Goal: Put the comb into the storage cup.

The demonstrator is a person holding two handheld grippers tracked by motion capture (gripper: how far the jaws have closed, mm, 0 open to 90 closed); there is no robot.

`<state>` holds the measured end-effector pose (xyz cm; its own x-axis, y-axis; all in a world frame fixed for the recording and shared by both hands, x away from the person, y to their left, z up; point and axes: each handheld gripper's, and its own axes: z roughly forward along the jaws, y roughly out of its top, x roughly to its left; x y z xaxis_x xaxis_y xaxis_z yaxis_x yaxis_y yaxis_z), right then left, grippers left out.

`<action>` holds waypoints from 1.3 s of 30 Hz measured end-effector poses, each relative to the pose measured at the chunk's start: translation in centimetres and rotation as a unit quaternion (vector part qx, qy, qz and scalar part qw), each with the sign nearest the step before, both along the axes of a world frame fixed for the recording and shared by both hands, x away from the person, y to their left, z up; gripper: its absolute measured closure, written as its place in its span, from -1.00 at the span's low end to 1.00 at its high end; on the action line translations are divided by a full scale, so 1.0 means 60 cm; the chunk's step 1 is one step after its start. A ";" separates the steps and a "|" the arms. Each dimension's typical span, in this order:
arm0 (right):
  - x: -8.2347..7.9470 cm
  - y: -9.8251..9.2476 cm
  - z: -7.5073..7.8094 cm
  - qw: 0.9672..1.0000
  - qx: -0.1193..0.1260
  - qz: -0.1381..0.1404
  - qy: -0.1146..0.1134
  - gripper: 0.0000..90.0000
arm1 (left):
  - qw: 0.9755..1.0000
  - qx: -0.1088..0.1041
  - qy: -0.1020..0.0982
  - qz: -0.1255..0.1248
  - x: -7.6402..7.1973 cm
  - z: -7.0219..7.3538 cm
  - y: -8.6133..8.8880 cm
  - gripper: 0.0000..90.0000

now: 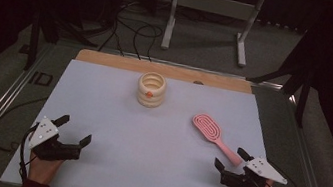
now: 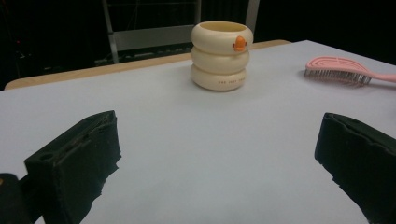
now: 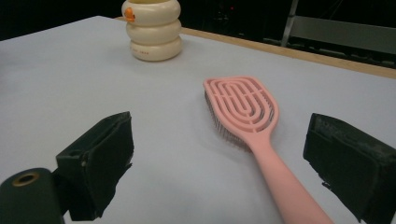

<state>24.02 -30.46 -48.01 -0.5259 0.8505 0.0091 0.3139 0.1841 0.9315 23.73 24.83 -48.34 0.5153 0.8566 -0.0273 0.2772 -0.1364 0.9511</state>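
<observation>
A pink hairbrush (image 1: 209, 127) lies bristles down on the white table sheet (image 1: 110, 115), right of centre, its handle pointing toward my right gripper (image 1: 230, 158). In the right gripper view the hairbrush (image 3: 243, 107) has its handle running between the open jaws of my right gripper (image 3: 222, 140), and neither pad touches it. A cream ringed cup (image 1: 151, 89) with an orange mark stands upright near the back middle. My left gripper (image 1: 76, 130) rests open at the near left with nothing in it. The left gripper (image 2: 219, 154) faces the cup (image 2: 221, 53) and the brush (image 2: 336, 70).
A wooden strip (image 1: 109, 59) edges the table's far side. Metal rails run along both sides. Behind the table stand a white frame (image 1: 208, 9) and cables on the floor. A person's hands hold both grippers at the near edge.
</observation>
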 end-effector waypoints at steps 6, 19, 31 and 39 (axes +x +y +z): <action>0.007 -0.004 0.001 1.000 -0.001 0.000 0.007 -0.81 | 1.000 0.002 0.001 -0.003 0.001 -0.001 -0.004 -0.99; 0.033 -0.018 0.041 0.999 -0.009 0.005 0.052 -0.81 | 1.000 0.002 0.003 0.005 0.001 -0.003 -0.004 -0.99; 0.074 0.001 0.084 0.993 -0.075 0.017 0.084 -0.81 | 1.000 0.008 0.009 0.002 0.006 -0.009 -0.009 -0.99; 0.108 0.012 0.095 0.985 -0.120 0.027 0.122 -0.81 | 1.000 0.005 0.010 0.000 0.007 -0.010 -0.009 -0.99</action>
